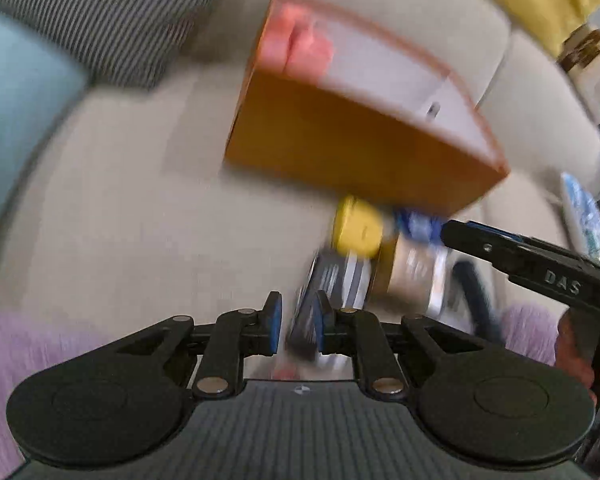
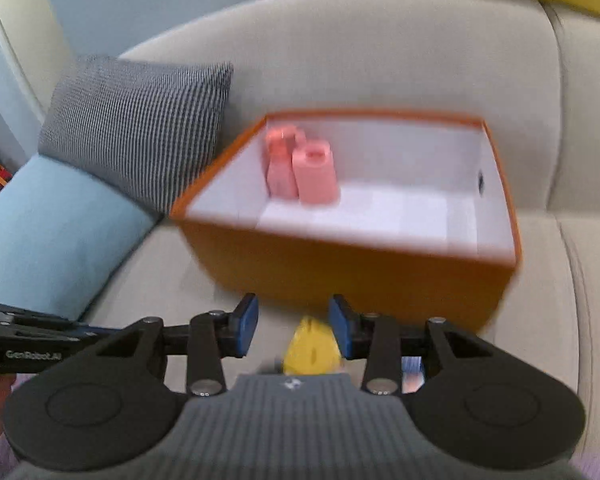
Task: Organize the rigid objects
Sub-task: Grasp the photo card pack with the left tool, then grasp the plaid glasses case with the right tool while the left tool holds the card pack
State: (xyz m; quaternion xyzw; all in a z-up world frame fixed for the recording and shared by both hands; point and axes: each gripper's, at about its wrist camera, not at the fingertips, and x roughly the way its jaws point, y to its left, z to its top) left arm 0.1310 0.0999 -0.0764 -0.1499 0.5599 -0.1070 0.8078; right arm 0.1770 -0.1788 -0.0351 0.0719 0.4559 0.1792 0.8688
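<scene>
Orange box (image 2: 352,276) w/ white inside sits on beige sofa (image 2: 380,60); two pink bottles (image 2: 304,168) stand in its far-left corner. Left gripper (image 1: 296,320) is clamped on a thin dark striped item (image 1: 312,312), too blurred to ID. Right gripper (image 2: 293,322) holds a yellow-capped jar (image 2: 312,348) betw. its pads, just near side of the box. Grey striped cushion (image 2: 140,124) & light-blue cushion (image 2: 52,232) lie left of the box.

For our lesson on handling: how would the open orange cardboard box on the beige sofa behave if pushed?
The orange cardboard box probably feels light: only two pink bottles stand in it. Its straight walls suggest stiffness. On the beige sofa cushion it would likely drag, not glide, and the upright bottles might tip.
</scene>
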